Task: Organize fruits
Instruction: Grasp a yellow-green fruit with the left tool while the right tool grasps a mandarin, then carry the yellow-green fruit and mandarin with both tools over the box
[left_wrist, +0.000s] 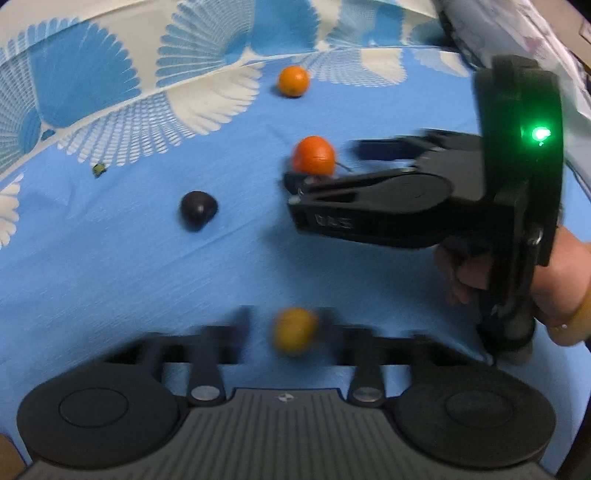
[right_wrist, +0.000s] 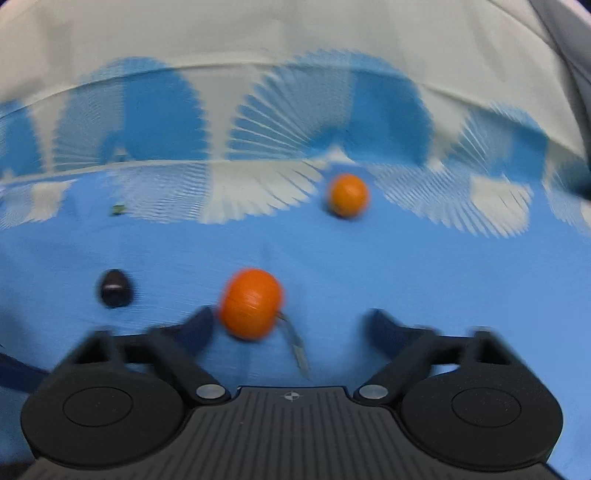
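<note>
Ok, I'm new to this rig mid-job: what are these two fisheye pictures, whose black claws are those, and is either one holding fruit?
There is no robot here: a person holds a two-finger gripper in each hand, and each gripper carries its own camera that looks forward along its fingers.

The left wrist view shows the left gripper at the bottom, open, with a yellowish fruit lying between its fingers, blurred. The same view catches the right gripper from the side, with the person's hand on its handle.

The right wrist view shows the right gripper open, close to the bright orange fruit but not closed on it.

Also on the blue patterned cloth: a far orange fruit and a dark plum-like fruit. Nothing is held.
</note>
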